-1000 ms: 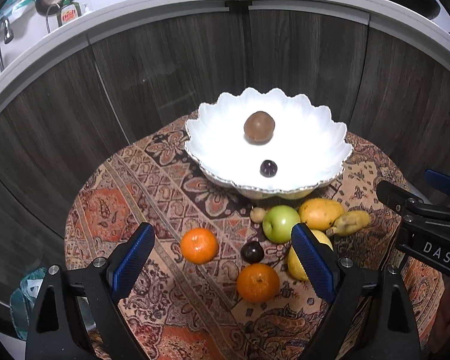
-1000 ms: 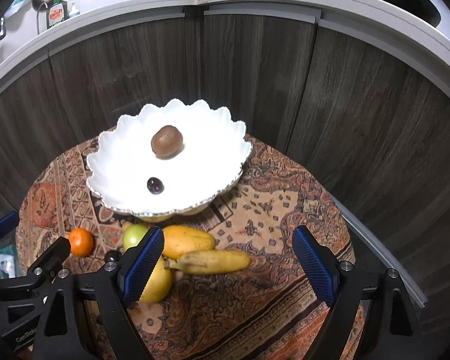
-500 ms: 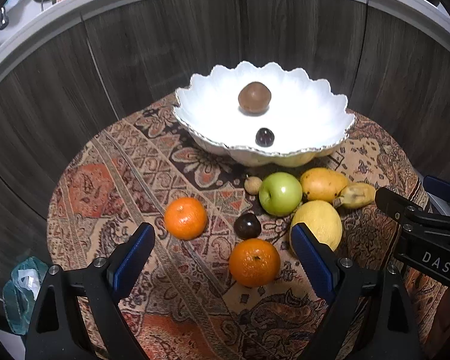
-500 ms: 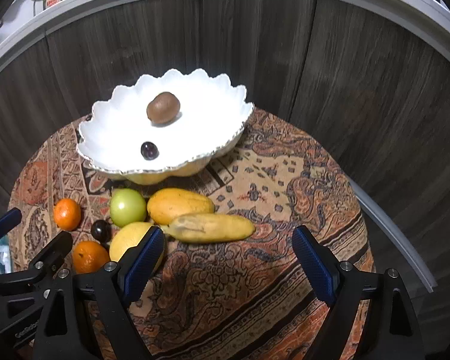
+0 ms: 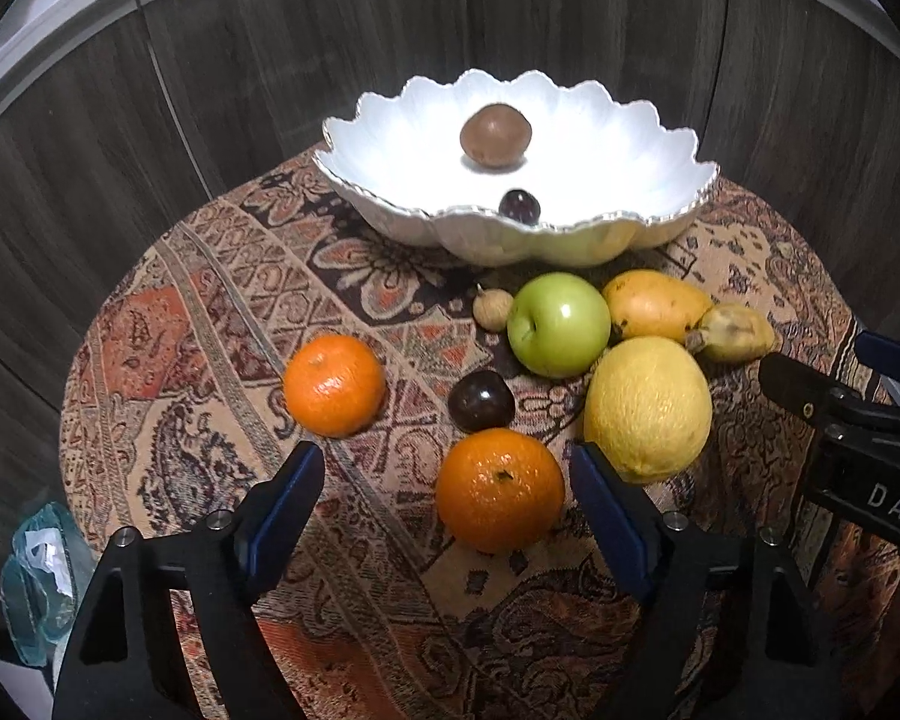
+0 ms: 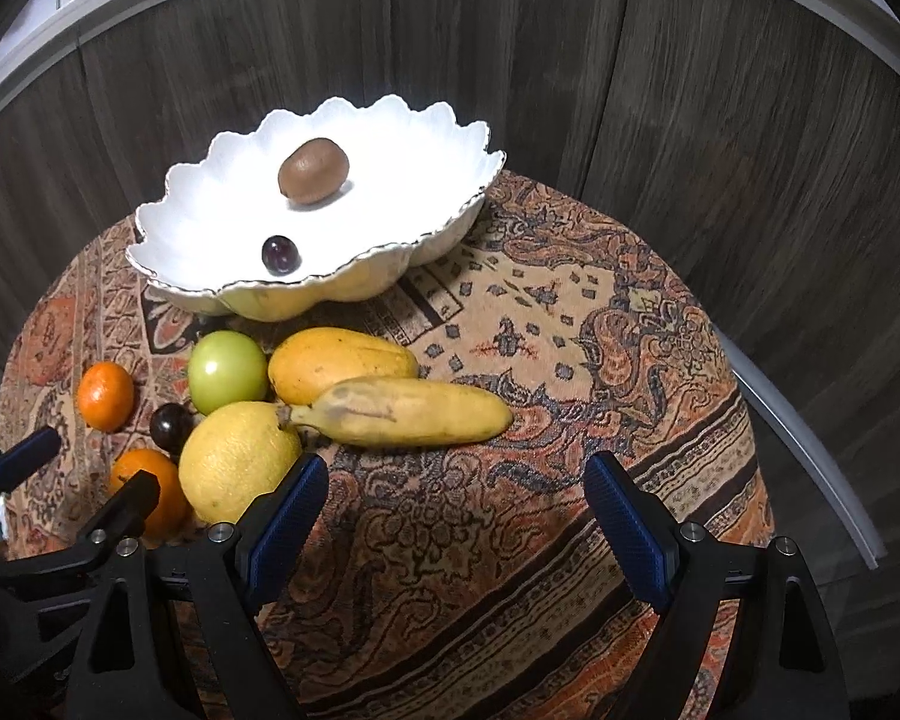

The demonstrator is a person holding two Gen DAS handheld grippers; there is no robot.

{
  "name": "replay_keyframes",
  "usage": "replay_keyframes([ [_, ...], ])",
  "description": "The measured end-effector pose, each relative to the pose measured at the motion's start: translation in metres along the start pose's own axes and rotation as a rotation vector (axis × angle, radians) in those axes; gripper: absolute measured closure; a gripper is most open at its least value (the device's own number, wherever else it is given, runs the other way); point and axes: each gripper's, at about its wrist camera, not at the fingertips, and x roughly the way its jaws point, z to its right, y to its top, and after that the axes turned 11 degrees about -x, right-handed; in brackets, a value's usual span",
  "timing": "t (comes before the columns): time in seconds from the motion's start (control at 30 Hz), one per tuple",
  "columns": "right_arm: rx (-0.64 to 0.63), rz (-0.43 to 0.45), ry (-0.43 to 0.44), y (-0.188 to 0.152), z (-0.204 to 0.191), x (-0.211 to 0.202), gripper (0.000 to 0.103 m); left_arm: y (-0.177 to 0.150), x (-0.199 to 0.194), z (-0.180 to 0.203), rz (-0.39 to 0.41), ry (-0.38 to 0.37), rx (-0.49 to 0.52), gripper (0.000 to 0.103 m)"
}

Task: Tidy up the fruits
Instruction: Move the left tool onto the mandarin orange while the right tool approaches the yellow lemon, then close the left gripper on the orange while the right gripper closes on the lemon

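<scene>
The left hand-held gripper (image 5: 444, 495) stood wide open and empty, with the nearer orange (image 5: 500, 489) between its fingers, probably because this fruit was the next one for the white bowl (image 5: 678, 180). The right hand-held gripper (image 6: 453, 501) was also wide and empty, just before the banana (image 6: 402, 411). Most fruits lay on the worktop (image 6: 600, 360); only a kiwi (image 6: 313, 171) and a dark plum (image 6: 281, 254) were in the bowl. The left view alone showed a small beige fruit (image 5: 493, 311) beside the green apple (image 5: 558, 324); the right view alone showed the banana's full length.
</scene>
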Motion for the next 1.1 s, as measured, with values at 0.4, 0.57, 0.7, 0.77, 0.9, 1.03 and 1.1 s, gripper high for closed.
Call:
replay_keyframes([
  [0.4,-0.007,-0.007,-0.002,-0.003,-0.002,0.005,0.015,-0.007,0.017,0.006,-0.031,-0.028,0.021,0.035],
  [0.57,-0.009,-0.010,-0.001,-0.003,-0.002,0.006,0.015,-0.010,0.021,0.009,-0.046,-0.056,0.031,0.050],
  [0.7,-0.012,-0.010,-0.001,-0.004,-0.002,0.007,0.015,-0.011,0.024,0.011,-0.056,-0.060,0.035,0.055],
  [0.77,-0.015,-0.011,0.001,-0.004,-0.003,0.007,0.015,-0.011,0.024,0.010,-0.058,-0.063,0.030,0.055],
  [0.9,-0.019,-0.004,-0.001,-0.003,-0.004,0.004,0.015,-0.011,0.024,0.009,-0.066,-0.059,0.031,0.055],
  [1.03,-0.022,0.006,0.008,-0.002,-0.007,-0.001,0.015,-0.011,0.019,0.005,-0.075,-0.057,0.016,0.056],
  [1.1,-0.022,0.010,0.020,0.000,-0.010,-0.004,0.015,-0.011,0.014,0.001,-0.073,-0.055,0.010,0.056],
])
